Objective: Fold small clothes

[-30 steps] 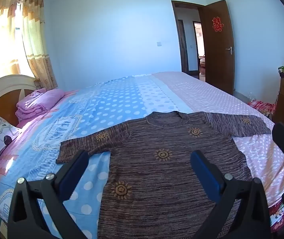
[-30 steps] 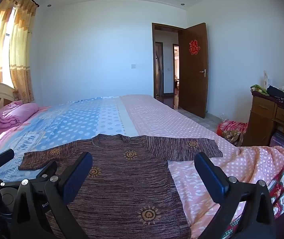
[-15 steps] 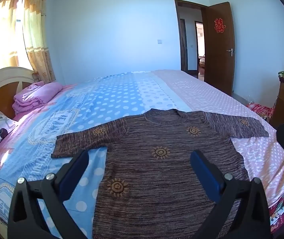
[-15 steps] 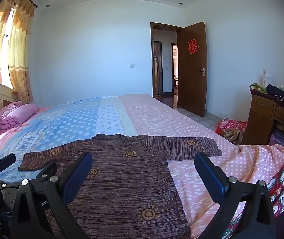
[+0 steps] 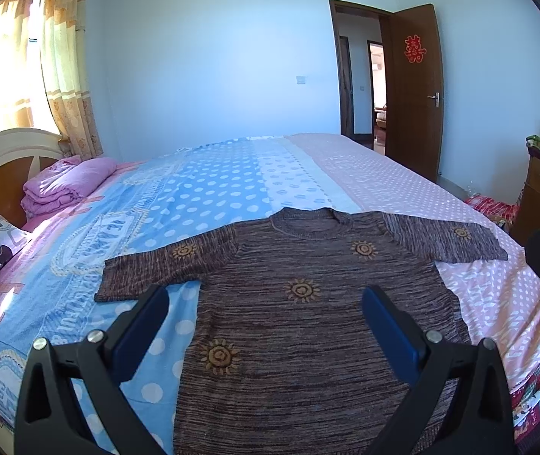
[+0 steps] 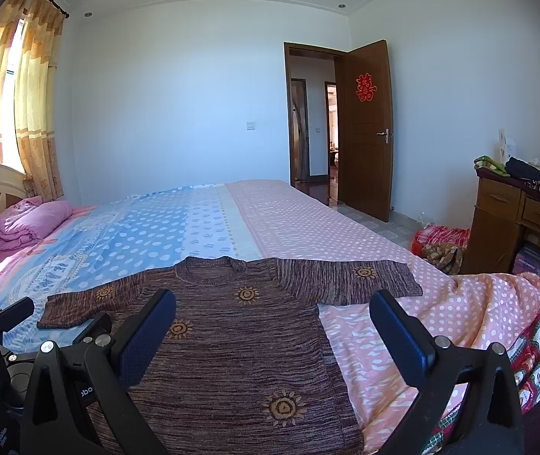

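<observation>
My left gripper (image 5: 266,307) hovers above the sweater (image 5: 307,322) with its jaws spread wide, holding nothing. My right gripper (image 6: 273,313) hangs over the same sweater, jaws equally wide apart and empty.

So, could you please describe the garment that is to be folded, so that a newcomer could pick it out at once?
Start at the large bed with its blue and pink polka-dot cover. At its near edge the brown knit top lies flat, both short sleeves spread out, neck pointing to the far wall. Unlike the folded pink bedding by the headboard, it is dark, streaky and dotted with orange sun motifs.
</observation>
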Available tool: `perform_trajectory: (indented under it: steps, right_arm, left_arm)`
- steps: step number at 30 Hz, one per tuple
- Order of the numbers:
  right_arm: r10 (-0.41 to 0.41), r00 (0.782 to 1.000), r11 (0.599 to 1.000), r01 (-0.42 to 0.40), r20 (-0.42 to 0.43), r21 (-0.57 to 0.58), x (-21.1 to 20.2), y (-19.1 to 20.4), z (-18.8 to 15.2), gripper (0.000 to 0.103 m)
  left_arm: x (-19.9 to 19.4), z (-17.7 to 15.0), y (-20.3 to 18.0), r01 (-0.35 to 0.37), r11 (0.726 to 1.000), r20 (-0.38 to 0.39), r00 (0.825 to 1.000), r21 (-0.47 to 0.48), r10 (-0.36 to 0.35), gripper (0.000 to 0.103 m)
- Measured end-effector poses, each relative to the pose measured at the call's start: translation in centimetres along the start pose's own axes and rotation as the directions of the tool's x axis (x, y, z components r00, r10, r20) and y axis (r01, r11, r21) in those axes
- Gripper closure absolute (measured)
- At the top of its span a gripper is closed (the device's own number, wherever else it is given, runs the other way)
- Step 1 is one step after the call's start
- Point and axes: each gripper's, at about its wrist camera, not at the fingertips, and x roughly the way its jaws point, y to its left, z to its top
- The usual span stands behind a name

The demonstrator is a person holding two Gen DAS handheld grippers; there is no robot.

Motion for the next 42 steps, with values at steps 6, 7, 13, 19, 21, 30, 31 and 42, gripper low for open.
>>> perform_trajectory:
  steps: [6,7,13,19,21,30,31,42]
  right_arm:
    - [-0.001,1.000,1.000,0.001,0.000,0.001,-0.03,-0.14,0.04,0.001]
    - [0.000,1.000,1.000,0.000,0.000,0.002,-0.04,-0.17,0.04,0.001]
    - [-0.001,1.000,1.000,0.001,0.001,0.001,0.01,-0.21,0.10,0.001]
    - [-0.001,1.000,1.000,0.001,0.001,0.002,-0.02,-0.24,0.11,0.001]
    - [-0.002,1.000,1.000,0.002,0.003,0.004,-0.09,-0.24,0.05,0.001]
    - [-0.002,1.000,1.000,0.002,0.001,0.004,-0.04,-0.33,0.05,0.001]
    - [-0.002,1.000,1.000,0.002,0.000,0.004,-0.03,-0.36,0.06,0.001]
    - [-0.002,1.000,1.000,0.002,-0.002,0.005,0.00,-0.40,0.04,0.001]
  left_arm:
    - [0.00,0.04,0.06,0.002,1.000,-0.003,1.000,-0.004,-0.002,0.000]
    - [-0.01,0.05,0.06,0.004,1.000,-0.004,1.000,-0.005,-0.004,0.000]
    - [-0.06,0.10,0.05,0.003,1.000,-0.002,1.000,-0.003,-0.003,0.000]
    - [-0.06,0.13,-0.11,0.003,1.000,-0.002,1.000,-0.006,-0.003,0.000]
    - [-0.08,0.10,-0.02,0.004,1.000,-0.002,1.000,-0.007,-0.004,0.000]
    - [-0.16,0.03,-0.04,0.007,1.000,-0.002,1.000,-0.008,-0.007,0.000]
    - [-0.16,0.03,-0.05,0.006,1.000,-0.003,1.000,-0.008,-0.006,0.000]
    - [-0.17,-0.08,-0.01,0.008,1.000,-0.003,1.000,-0.010,-0.008,0.000]
